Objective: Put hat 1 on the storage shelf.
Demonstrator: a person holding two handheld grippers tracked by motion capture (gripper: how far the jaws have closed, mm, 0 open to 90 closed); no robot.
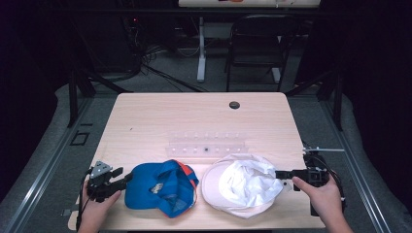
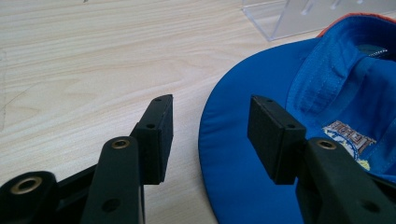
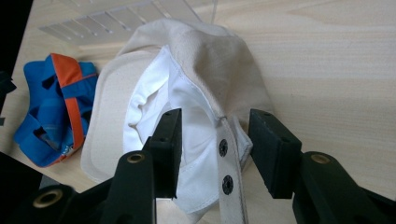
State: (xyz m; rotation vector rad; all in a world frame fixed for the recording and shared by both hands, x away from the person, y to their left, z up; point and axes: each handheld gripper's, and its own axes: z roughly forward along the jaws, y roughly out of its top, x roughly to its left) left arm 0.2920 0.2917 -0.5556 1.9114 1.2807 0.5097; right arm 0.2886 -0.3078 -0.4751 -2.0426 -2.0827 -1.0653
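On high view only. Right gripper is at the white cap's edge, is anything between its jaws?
Observer: Yes. In the right gripper view the white cap's snap strap runs up between the jaws of the right gripper; the pads stand clear of it on both sides.
Operator: So no grip yet. Left one?
Observer: The left gripper is open too. The edge of the blue cap's brim sits in the gap, one pad over the brim and the other over bare table.
Operator: Blue cap upside down?
Observer: Yes, its inside faces up; a printed label shows on the lining in the left gripper view.
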